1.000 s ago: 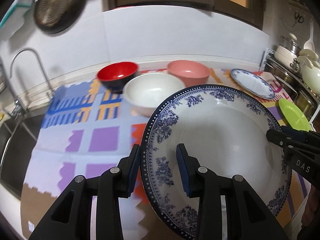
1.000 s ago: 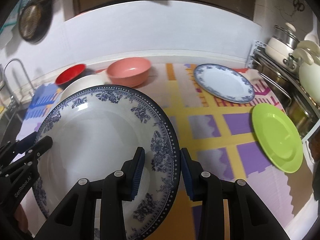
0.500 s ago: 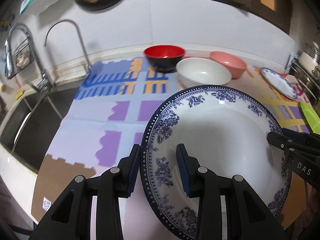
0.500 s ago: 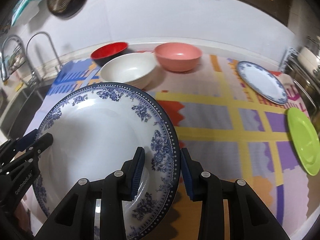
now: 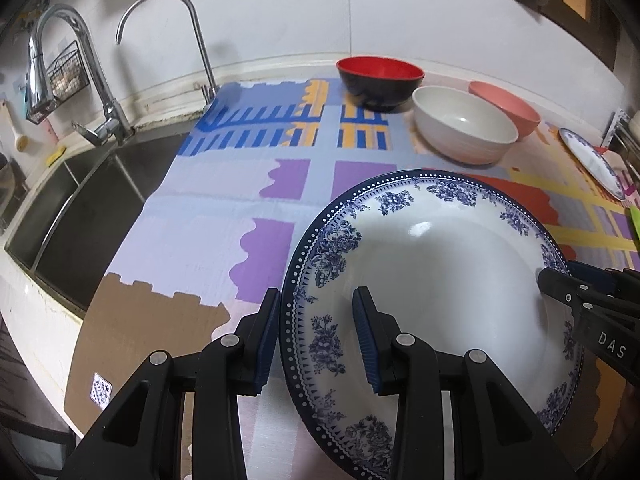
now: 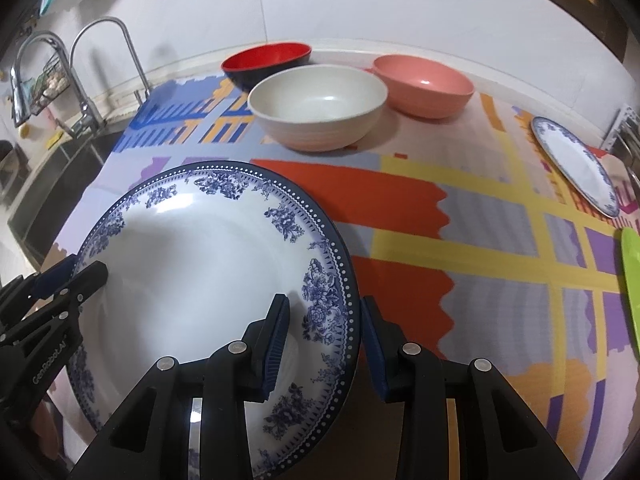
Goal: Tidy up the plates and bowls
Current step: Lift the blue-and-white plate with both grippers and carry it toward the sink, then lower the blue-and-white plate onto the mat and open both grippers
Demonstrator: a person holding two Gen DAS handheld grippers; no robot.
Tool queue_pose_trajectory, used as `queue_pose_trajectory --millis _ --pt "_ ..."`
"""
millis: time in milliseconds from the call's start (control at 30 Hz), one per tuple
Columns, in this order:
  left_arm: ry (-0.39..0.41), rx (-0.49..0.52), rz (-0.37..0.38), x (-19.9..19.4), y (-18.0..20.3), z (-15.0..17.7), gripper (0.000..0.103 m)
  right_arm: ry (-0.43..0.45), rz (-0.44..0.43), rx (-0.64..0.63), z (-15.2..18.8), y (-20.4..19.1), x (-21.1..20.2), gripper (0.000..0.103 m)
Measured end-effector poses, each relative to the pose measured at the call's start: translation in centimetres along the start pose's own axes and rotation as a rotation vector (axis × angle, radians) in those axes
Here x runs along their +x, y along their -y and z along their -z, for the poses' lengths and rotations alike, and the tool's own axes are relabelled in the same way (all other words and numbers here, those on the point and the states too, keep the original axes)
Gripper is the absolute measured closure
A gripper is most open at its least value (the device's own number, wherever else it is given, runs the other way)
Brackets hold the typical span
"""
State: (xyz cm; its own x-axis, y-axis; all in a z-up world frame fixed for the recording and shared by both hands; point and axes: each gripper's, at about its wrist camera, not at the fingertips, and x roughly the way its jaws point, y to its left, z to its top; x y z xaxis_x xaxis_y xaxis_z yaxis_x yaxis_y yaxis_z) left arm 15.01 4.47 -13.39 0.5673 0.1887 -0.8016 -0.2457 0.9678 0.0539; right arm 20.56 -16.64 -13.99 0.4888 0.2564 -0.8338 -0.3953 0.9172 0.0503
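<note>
Blue-and-white porcelain: the big plate [image 5: 436, 280] is held above the patterned mat [image 5: 224, 216], tilted, with its face up. The left gripper [image 5: 316, 336] clamps the plate's left rim, one finger over the face and one under, and the right gripper [image 6: 324, 344] clamps the opposite rim the same way. On the right gripper's body, seen from the left wrist, "DAS" can be read; on the left gripper's body, seen from the right wrist, "GenRobot.AI".

Since a second ago the plate has been carried toward the sink [image 5: 80, 216] end of the surface; the taps [image 5: 168, 40] have come into view and the green plate [image 6: 632, 280] has slid to the frame's edge. The grip on both rims is unchanged.

Beyond the plate stand three bowls near the wall: red [image 5: 380, 80], white [image 5: 464, 128] just beside it, pink [image 5: 508, 108] behind the white. A smaller blue-rimmed plate [image 6: 576, 164] lies well apart at the right.
</note>
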Motion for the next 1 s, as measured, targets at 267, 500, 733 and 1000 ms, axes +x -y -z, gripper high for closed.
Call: queue_pose_trajectory --millis 267,500,733,1000 --pt "-0.026 -0.007 -0.011 0.8 -0.1 0.4 0.066 -0.038 -0.012 -0.012 0.1 -0.2 1.2 0.066" --pt "-0.044 -0.021 -0.009 1.3 -0.1 0.7 0.066 -0.057 -0.013 -0.020 0.2 -0.2 1.6 0.066" --pt "-0.061 -0.038 -0.005 1.8 -0.1 1.0 0.066 -0.052 -0.001 -0.042 0.3 -0.5 1.5 0.064" --pt "-0.023 -0.013 -0.035 0.9 0.3 0.8 0.047 -0.063 -0.039 -0.034 0.2 -0.4 1.7 0.053"
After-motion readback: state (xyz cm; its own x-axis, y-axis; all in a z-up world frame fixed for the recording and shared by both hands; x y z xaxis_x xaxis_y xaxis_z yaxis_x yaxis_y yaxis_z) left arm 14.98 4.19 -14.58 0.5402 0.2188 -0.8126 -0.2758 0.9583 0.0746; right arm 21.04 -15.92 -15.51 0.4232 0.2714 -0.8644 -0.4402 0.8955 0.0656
